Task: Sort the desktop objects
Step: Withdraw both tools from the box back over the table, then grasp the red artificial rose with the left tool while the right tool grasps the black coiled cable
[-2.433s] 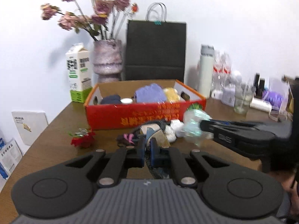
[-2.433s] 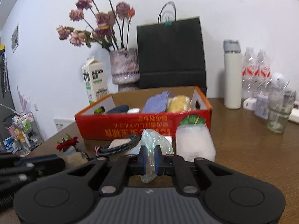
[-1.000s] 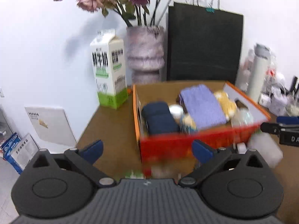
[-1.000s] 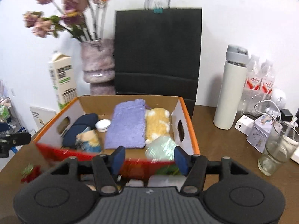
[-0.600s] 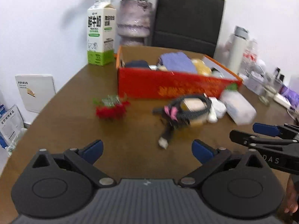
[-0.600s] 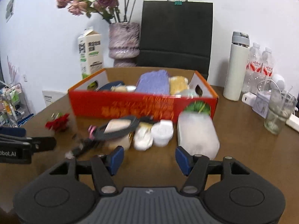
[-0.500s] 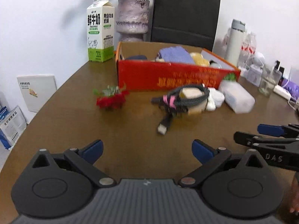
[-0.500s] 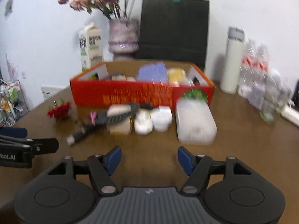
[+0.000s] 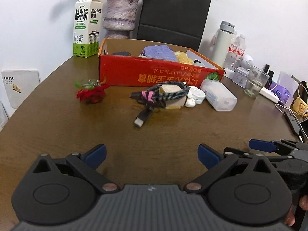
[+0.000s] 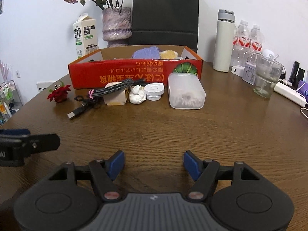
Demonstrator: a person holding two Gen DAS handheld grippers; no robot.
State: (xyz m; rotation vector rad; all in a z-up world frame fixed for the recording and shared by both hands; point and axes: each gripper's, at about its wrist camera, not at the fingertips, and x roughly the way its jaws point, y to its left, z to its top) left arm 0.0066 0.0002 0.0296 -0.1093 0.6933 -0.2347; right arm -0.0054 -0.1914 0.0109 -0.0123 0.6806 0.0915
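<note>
A red cardboard box (image 9: 159,73) (image 10: 123,73) holds a purple cloth and other items. In front of it lie a coiled black cable (image 9: 165,93) (image 10: 115,87) on a beige block (image 10: 115,98), a white wad (image 10: 137,96), a round white jar (image 10: 154,90) and a translucent plastic box (image 9: 219,96) (image 10: 185,92). A red rose (image 9: 90,94) (image 10: 58,94) lies to the left. My left gripper (image 9: 152,153) is open and empty over bare wood, well short of these. Beside it, my right gripper (image 10: 153,160) is also open and empty.
Behind the box stand a milk carton (image 9: 86,25), a vase (image 10: 116,25) and a black paper bag (image 10: 165,13). At the right are a white flask (image 10: 224,40), water bottles (image 10: 248,36), a glass (image 10: 266,79), a power strip (image 10: 288,93) and cords (image 9: 290,113).
Both grippers were shut on small items, then stood open over the red box. Since then they have drawn back and down to the near part of the table, still open and empty.
</note>
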